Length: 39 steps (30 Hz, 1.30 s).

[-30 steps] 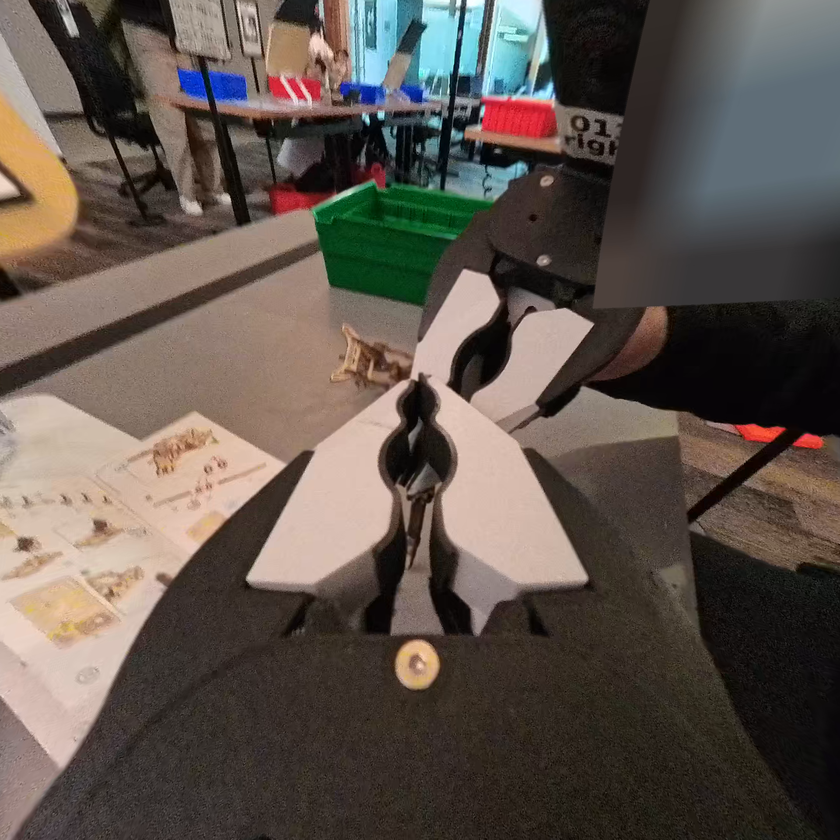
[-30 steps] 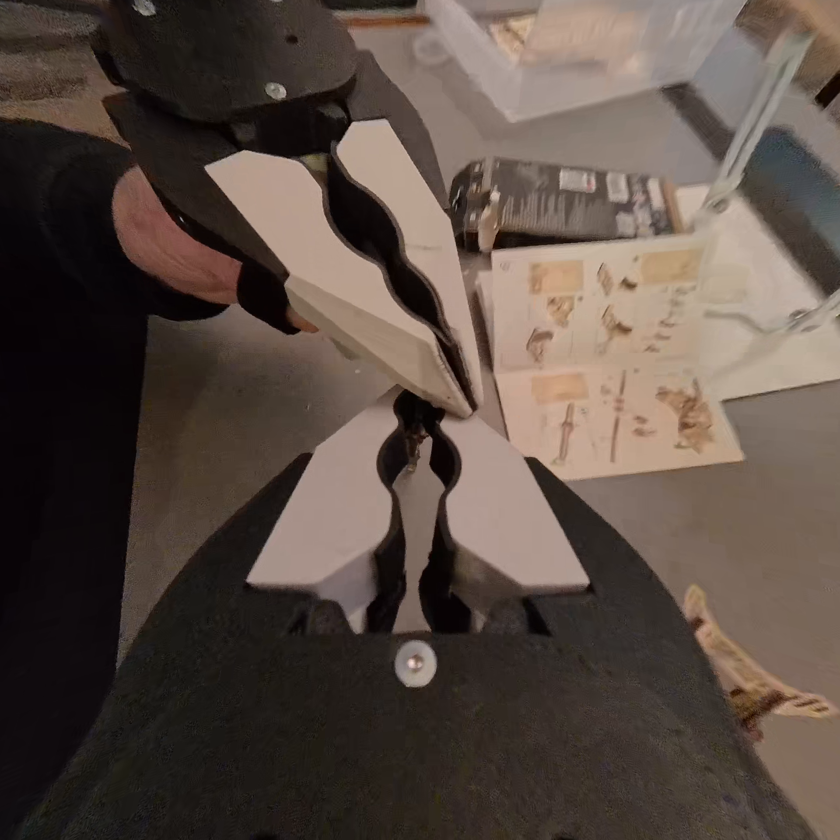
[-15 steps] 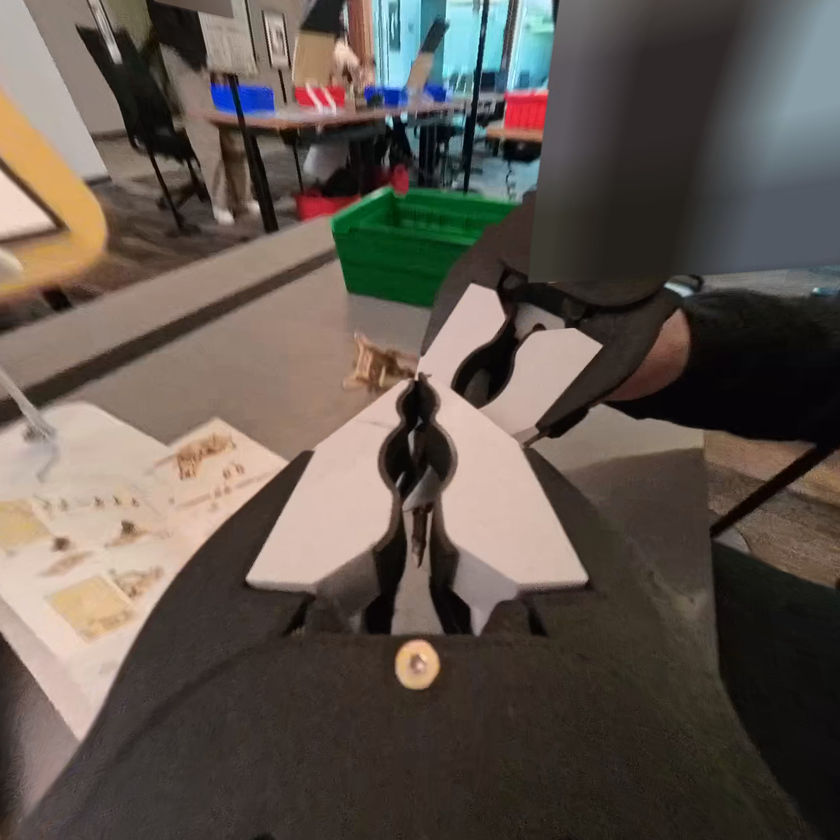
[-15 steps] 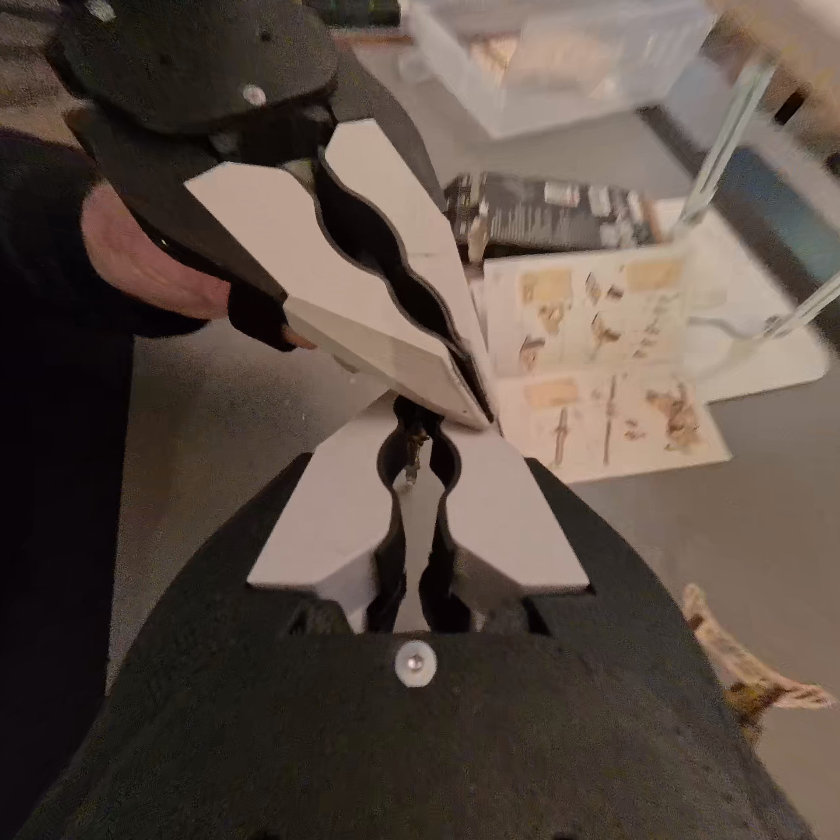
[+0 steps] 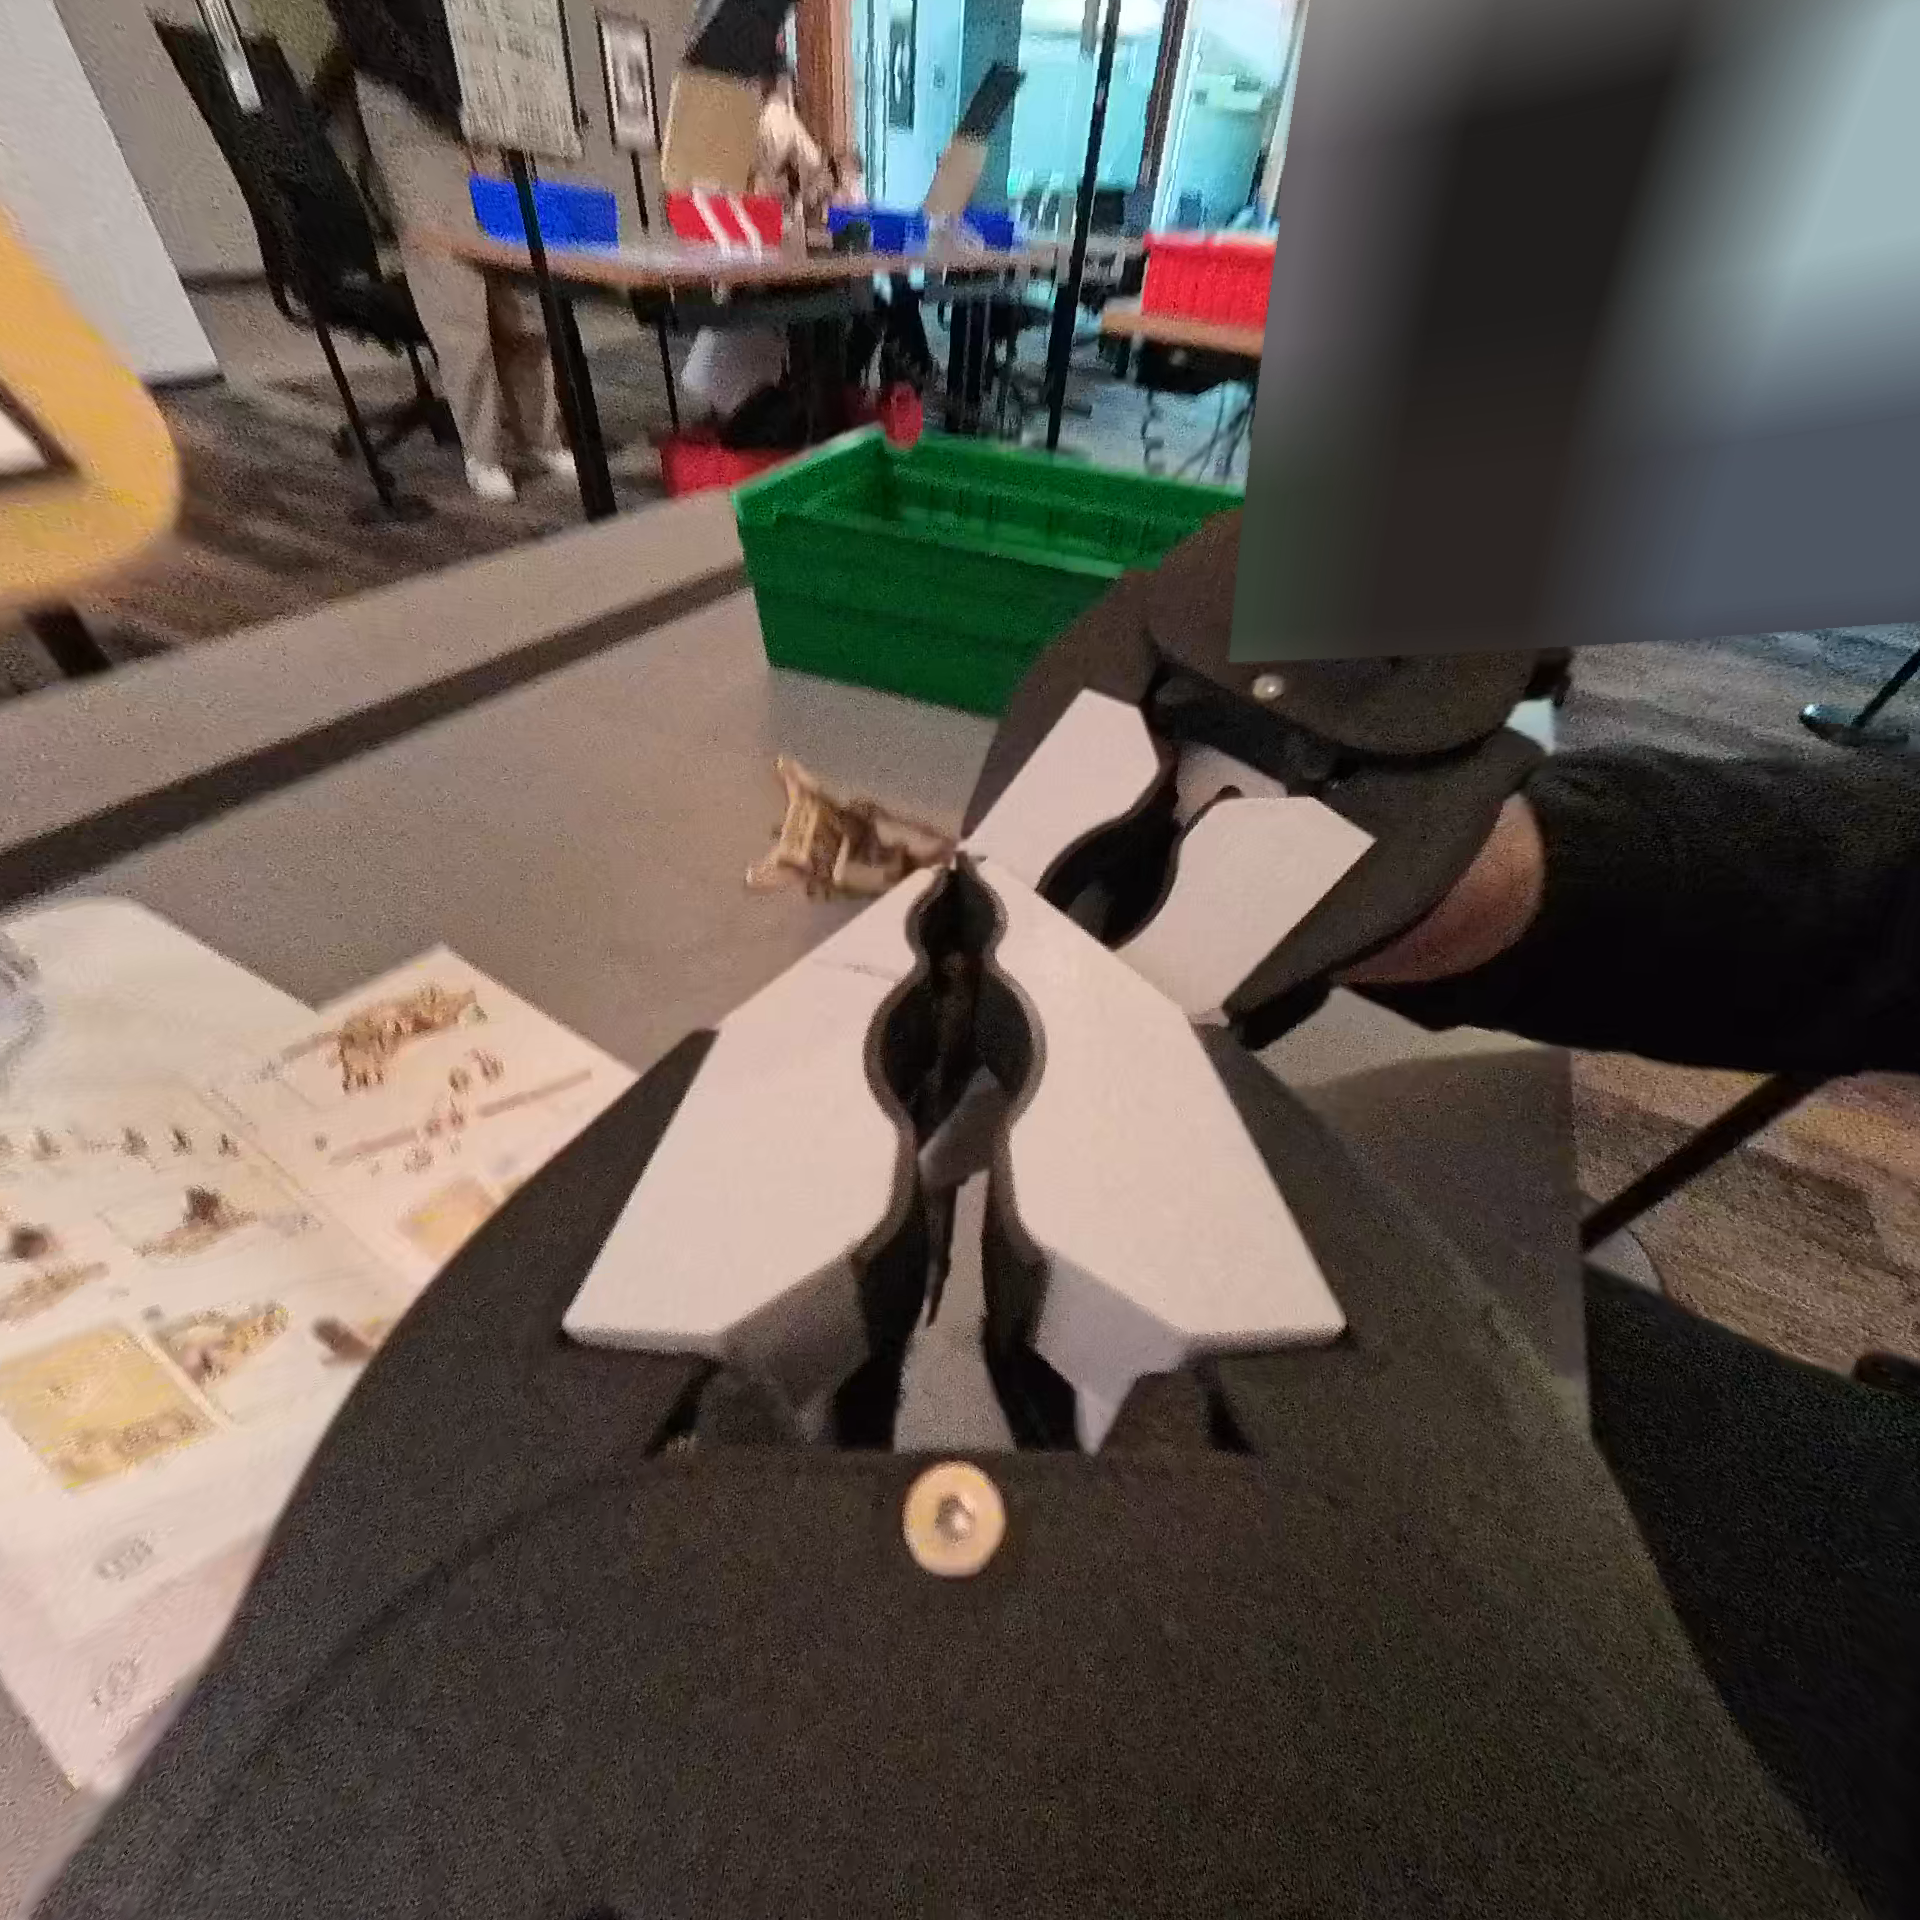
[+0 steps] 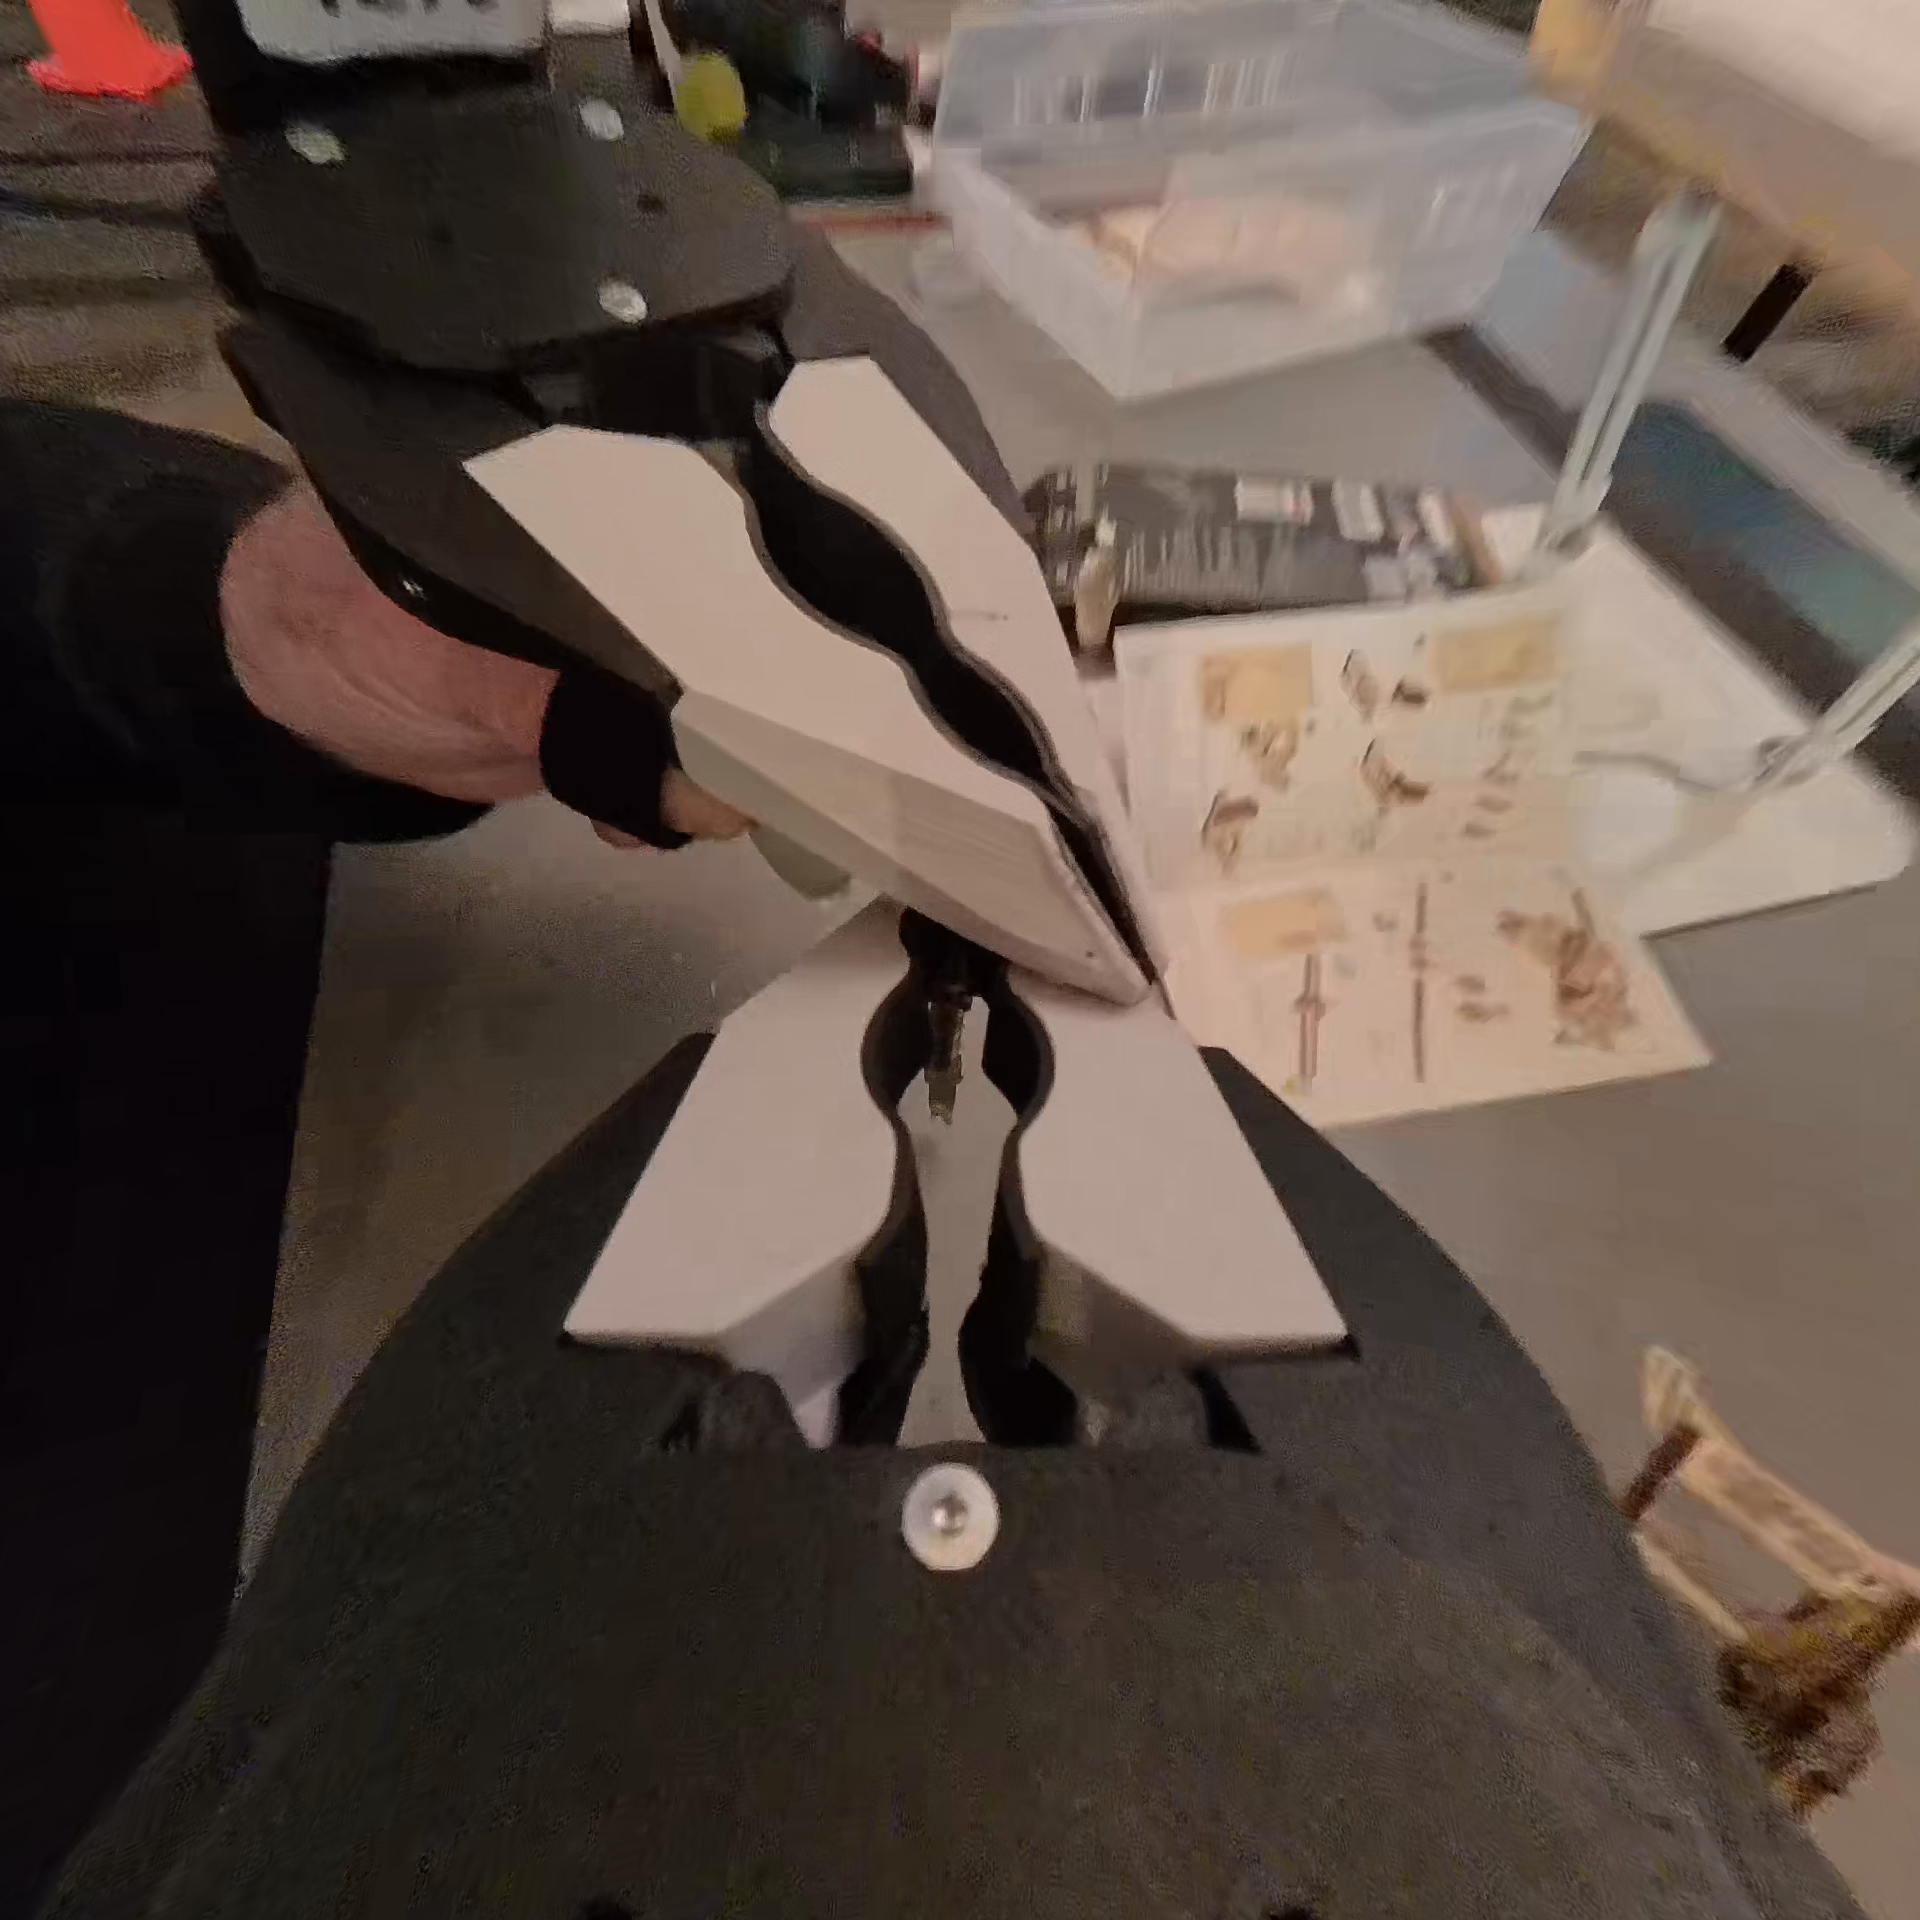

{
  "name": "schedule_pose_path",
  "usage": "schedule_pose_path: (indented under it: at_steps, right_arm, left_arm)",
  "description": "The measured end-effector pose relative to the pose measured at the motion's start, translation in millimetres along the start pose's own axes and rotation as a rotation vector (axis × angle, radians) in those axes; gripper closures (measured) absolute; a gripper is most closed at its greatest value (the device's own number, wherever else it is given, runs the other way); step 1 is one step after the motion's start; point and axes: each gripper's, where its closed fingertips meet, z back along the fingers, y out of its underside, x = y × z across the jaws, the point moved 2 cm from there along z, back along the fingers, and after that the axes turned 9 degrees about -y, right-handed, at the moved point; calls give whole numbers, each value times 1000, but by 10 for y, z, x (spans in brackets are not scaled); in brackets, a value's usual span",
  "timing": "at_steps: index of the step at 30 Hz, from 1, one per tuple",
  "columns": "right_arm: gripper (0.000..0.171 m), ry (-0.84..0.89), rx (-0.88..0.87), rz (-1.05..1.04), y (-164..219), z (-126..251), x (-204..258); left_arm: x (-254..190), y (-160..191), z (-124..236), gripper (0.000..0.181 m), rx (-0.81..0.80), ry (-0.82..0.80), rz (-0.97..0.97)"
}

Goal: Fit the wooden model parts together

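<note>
Left wrist view looks along the left gripper (image 5: 956, 914), whose grey fingers (image 5: 790, 1122) meet at their tips and pinch a thin dark wooden strip (image 5: 948, 1143) that runs back through the wavy gap between them. Tip to tip with it sits the right gripper (image 5: 971, 857), coming in from the upper right in a black-gloved hand (image 5: 1455, 914). Just beyond the two tips, a small assembled wooden model (image 5: 831, 842) rests on the grey table (image 5: 499, 831), with a green bin (image 5: 935, 582) farther back and an open instruction sheet (image 5: 239, 1174) to the left.

From the right wrist view, the right gripper (image 6: 940, 940) is also closed, clamped on a small dark wooden pin (image 6: 943, 1039) that hangs back into the gap between its fingers (image 6: 758, 1143). The left gripper (image 6: 1127, 977) crosses over its tips from the upper left, so whether the strip and pin actually touch is hidden. Another wooden model piece (image 6: 1766, 1538) lies at the lower right, well apart from the tools; a clear plastic box (image 6: 1226, 208) stands at the far side.
</note>
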Motion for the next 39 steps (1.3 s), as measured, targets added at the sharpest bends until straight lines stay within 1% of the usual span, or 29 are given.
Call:
schedule_pose_path:
  at_steps: [1,2,3,5,6,7,8,9,10,11,13,16,18,19,22,23,25,27,30,31,32,33,34,39]
  right_arm:
    - [171,-14,-21,-26,123,-74,-18]
    - [171,-29,-12,-53,149,-86,-11]
    - [171,-2,4,0,67,-39,2]
    - [171,2,-68,22,-198,107,37]
    - [171,8,-75,20,-185,102,30]
    - [171,-3,-39,-1,-29,5,23]
    - [171,-17,-41,-28,114,-87,21]
    - [171,-39,-50,-79,151,-95,23]
    - [171,-11,-7,-37,139,-68,19]
    - [171,-17,-28,-29,43,-18,49]
    - [171,-70,-50,-105,-59,36,62]
    - [171,-133,-51,-249,-86,26,8]
    - [171,-135,-64,-307,-80,46,-46]
    - [171,-154,-91,-345,-94,77,-62]
    - [171,-211,-241,-471,-200,216,-147]
    - [171,-235,-289,-505,-237,256,-165]
    - [171,-263,-375,-552,-293,326,-206]
    - [171,-319,-477,-585,-373,401,-219]
    - [171,-364,-542,-629,-396,435,-230]
    - [171,-392,-572,-638,-419,446,-211]
    - [171,-420,-601,-645,-448,457,-190]
    - [171,-437,-622,-645,-467,472,-177]
    - [171,-441,-642,-641,-476,494,-179]
    - [169,-492,-708,-568,-505,622,-158]
  left_arm:
    - [36,194,-53,181,39,-3,42]
    - [40,204,-43,181,16,10,108]
    - [22,111,-9,181,-5,7,90]
    - [-35,-168,63,181,-58,15,40]
    - [-41,-165,52,181,-43,10,21]
    - [-20,-17,2,181,8,-9,2]
    - [13,207,-54,180,64,-16,27]
    - [34,241,-49,180,33,12,133]
    - [28,204,-32,181,25,26,160]
    - [-7,89,-2,181,-3,37,137]
    - [-8,-18,19,181,26,75,134]
    - [124,19,89,181,15,63,191]
    - [147,2,179,166,-24,55,227]
    - [171,9,246,165,-45,57,246]
    - [260,174,398,150,-56,73,365]
    - [239,237,414,145,-49,82,401]
    - [111,392,397,133,8,102,397]
    - [-63,429,357,130,33,155,379]
    - [-254,457,238,135,69,211,361]
    - [-296,461,202,142,73,223,361]
    - [-327,445,179,152,64,233,361]
    - [-347,426,167,170,56,234,352]
    - [-342,407,163,181,47,216,330]
    - [-229,354,202,181,101,3,19]
